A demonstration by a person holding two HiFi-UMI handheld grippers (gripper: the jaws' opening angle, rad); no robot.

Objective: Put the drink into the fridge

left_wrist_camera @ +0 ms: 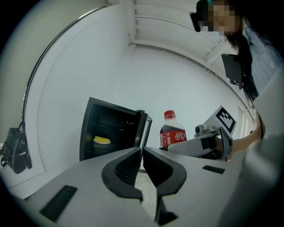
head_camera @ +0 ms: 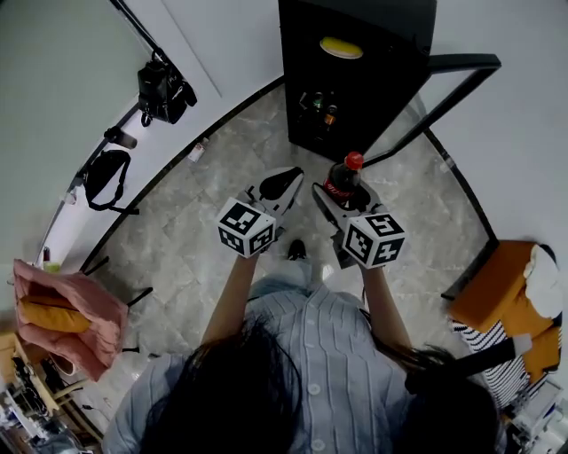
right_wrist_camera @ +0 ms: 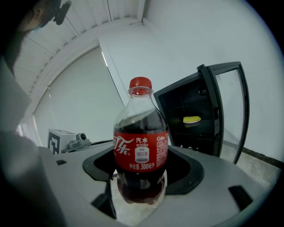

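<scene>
- Right now the right claw (head_camera: 344, 197) is clamped around the lower body of the cola bottle (right_wrist_camera: 141, 150). The bottle is carried in the air above the floor, short of the fridge (head_camera: 390, 18) and not yet inside it.
- The left claw (left_wrist_camera: 142, 165) is pinched together with nothing between its jaws, and is held just beside the right one.
- The fridge stands ahead with its glass door (right_wrist_camera: 216, 111) swung wide to the right, so the opening is free. A yellow item (right_wrist_camera: 191, 119) sits on an upper shelf, and some small bottles show low down in the head view.
- The step in hand, as I judge it, is carrying the drink to a shelf. To do it well, approach square to the opening and keep clear of the door's edge on the right. Pick a shelf gap tall enough for the bottle, and steer away from the yellow item.
- Set the base flat on the shelf before loosening the grip, since a round bottle gripped low may tip if let go early.
- The bottle stands upright: its long axis is vertical, with the red cap (right_wrist_camera: 140, 83) up and the base below the jaws. The label faces the right gripper's camera.
</scene>
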